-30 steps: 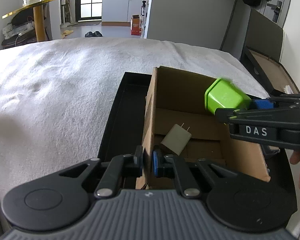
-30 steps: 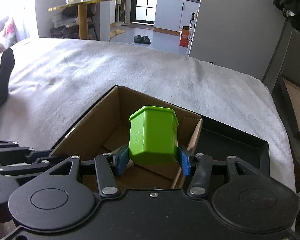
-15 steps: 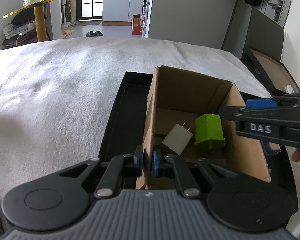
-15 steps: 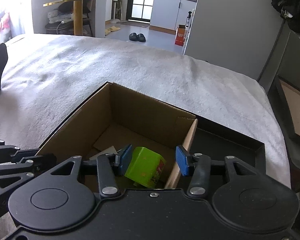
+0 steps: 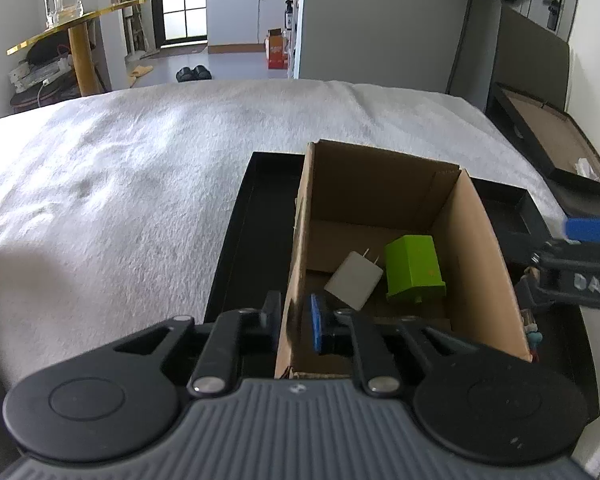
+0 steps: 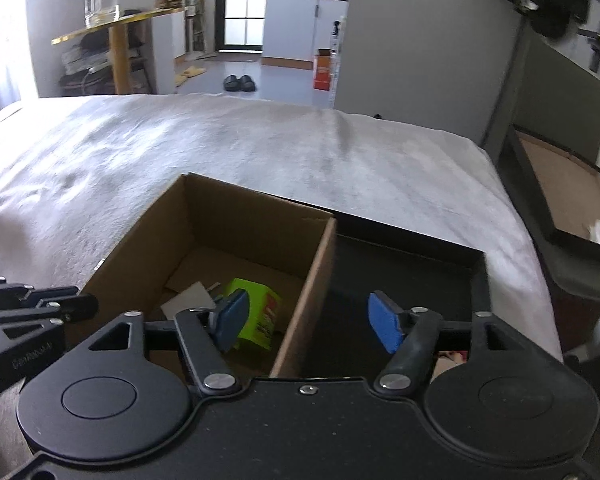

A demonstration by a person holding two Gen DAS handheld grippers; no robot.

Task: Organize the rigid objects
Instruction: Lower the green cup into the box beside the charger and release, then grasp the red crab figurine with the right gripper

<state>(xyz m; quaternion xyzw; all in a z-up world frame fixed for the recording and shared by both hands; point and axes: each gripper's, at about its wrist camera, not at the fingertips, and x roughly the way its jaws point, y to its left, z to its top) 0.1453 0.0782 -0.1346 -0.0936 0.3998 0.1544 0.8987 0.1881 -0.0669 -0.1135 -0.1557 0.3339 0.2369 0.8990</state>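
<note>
- Our left gripper (image 5: 294,322) sits at the bottom centre of the left wrist view, its jaws narrow on either side of the near wall of the open brown cardboard box (image 5: 476,216) and just beginning to open, though the pads still seem to pinch that wall.
- Our right gripper (image 6: 308,320) is opening at the bottom of the right wrist view, with nothing between its jaws; they straddle the box's right wall.
- The small green plastic container (image 5: 414,268) lies on the box floor, right of centre, just beside the flat white 2-prong plug adapter (image 5: 354,280).
- We judge the container light, stiff and fairly smooth, so a grip across its 2 flat opposite sides would suit best.
- It looks set with its wider rimmed end toward the bottom of the frame and its long axis running up the picture.
- The adapter's prongs point to the upper right; we would pinch its broad faces.
</note>
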